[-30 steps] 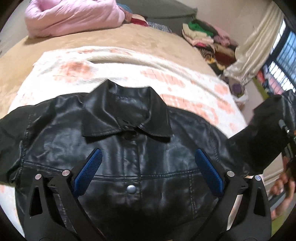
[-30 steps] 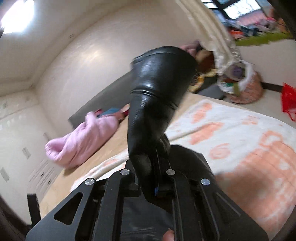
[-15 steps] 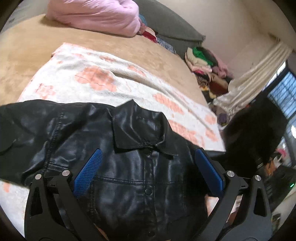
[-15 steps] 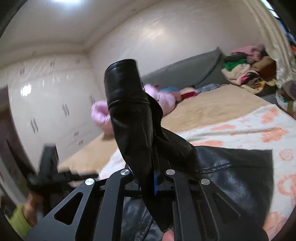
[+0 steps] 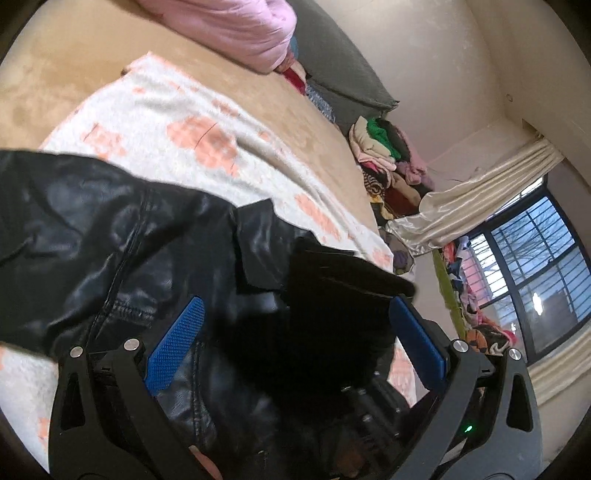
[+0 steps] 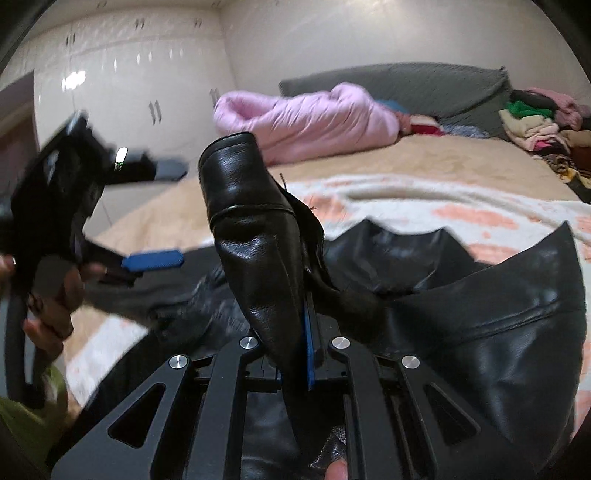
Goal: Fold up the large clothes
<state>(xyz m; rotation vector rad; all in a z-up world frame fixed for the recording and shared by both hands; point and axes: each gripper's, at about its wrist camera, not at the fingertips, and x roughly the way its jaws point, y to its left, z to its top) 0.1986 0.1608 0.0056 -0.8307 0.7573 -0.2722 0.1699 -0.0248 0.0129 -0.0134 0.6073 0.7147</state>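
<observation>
A black leather jacket [image 5: 92, 240] [image 6: 480, 314] lies front-up on a white blanket with orange patches [image 5: 166, 110] [image 6: 406, 199]. My right gripper [image 6: 295, 314] is shut on the cuff end of one sleeve [image 6: 243, 221], which stands up out of the jaws above the jacket's front. In the left wrist view that sleeve [image 5: 332, 295] is a dark blurred mass over the collar area. My left gripper [image 5: 295, 339] [image 6: 162, 216] is open with its blue pads wide apart above the jacket, pressing on nothing. A hand holds it at the left of the right wrist view.
The blanket lies on a tan bed. A pink duvet [image 5: 229, 22] [image 6: 306, 118] and a grey headboard [image 6: 406, 85] are at the far end. A clothes pile [image 5: 384, 147] [image 6: 535, 122], curtain [image 5: 469, 206] and window [image 5: 535, 269] are on the right, white wardrobes [image 6: 110, 74] on the left.
My right gripper has swung the sleeve from the jacket's right side in over its front and lowered it. My left gripper has shifted sideways and rolled, staying open.
</observation>
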